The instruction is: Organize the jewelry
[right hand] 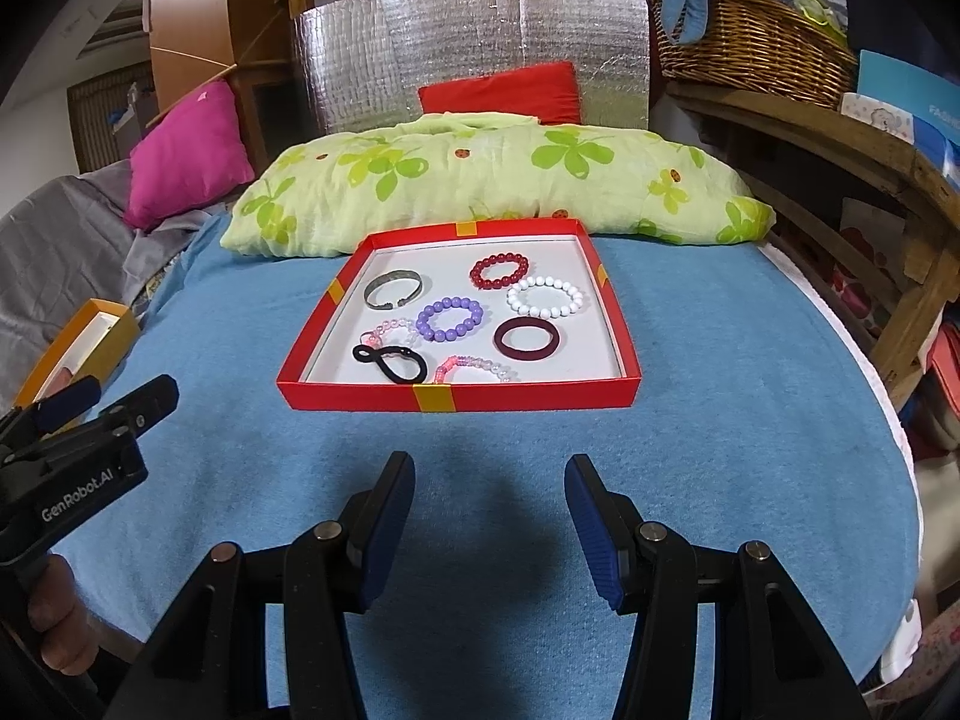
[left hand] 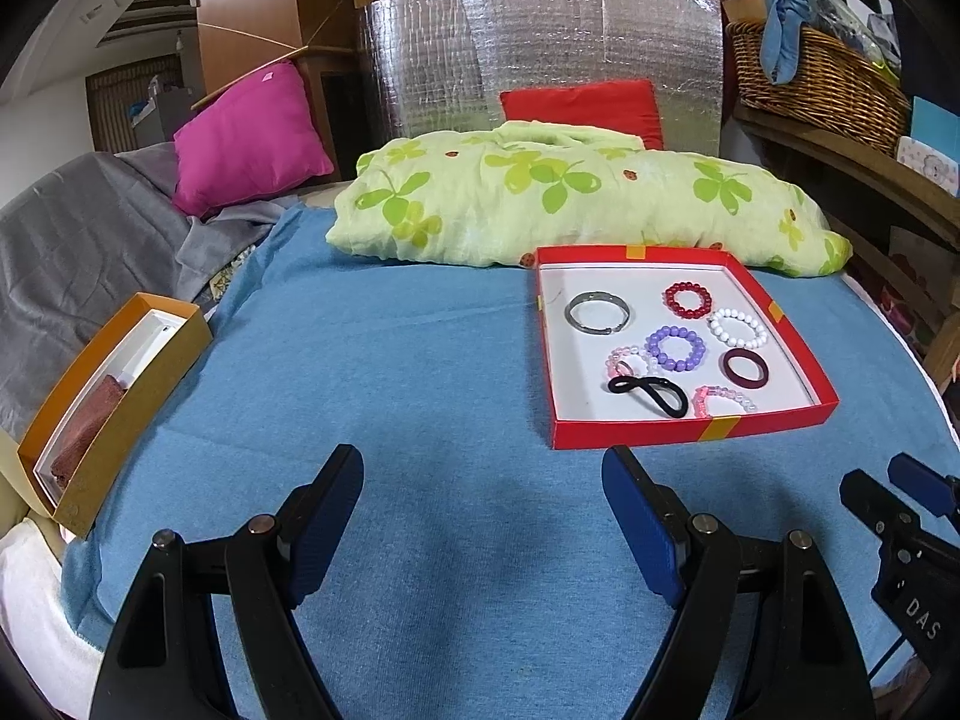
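Observation:
A red tray (left hand: 690,431) (right hand: 456,399) with a white floor lies on the blue cloth. It holds several pieces: a silver bangle (left hand: 569,311) (right hand: 390,276), red, white and purple bead bracelets (left hand: 654,348) (right hand: 423,319), a maroon ring (right hand: 503,341), a black hair tie (left hand: 624,385) (right hand: 366,354) and pink bead bracelets. My left gripper (left hand: 481,456) (right hand: 126,390) hovers open over bare cloth, left of the tray's near edge. My right gripper (right hand: 489,462) (left hand: 876,477) stands open just short of the tray's front wall. Neither holds anything.
An orange box (left hand: 108,450) (right hand: 114,336) with a white insert sits at the cloth's left edge. A green clover-print pillow (left hand: 540,198) lies behind the tray. A wicker basket (left hand: 822,78) stands on a wooden shelf at the right. A magenta cushion (left hand: 246,138) is at the back left.

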### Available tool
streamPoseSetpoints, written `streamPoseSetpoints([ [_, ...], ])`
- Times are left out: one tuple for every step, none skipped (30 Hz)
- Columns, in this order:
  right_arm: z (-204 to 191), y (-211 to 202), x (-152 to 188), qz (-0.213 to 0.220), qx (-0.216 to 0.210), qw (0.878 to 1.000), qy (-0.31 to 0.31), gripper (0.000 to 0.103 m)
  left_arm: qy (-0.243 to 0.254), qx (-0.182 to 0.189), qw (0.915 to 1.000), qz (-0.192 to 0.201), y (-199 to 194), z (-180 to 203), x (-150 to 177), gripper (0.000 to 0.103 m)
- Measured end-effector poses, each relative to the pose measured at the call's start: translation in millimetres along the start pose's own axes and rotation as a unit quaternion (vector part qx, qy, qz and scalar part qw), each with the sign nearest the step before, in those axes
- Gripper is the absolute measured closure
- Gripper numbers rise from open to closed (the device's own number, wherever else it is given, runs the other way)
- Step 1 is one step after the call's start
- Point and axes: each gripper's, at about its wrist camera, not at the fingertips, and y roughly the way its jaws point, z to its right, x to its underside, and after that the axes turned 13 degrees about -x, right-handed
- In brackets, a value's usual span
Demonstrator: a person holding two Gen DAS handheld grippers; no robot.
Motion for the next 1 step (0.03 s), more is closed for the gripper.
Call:
streamPoseSetpoints([
  [1.1, -1.0, 0.1, 0.003, 0.004, 1.0, -0.002, 0.047, -0.001, 0.004, 1.0, -0.002, 0.3, -1.4, 0.3, 0.021],
])
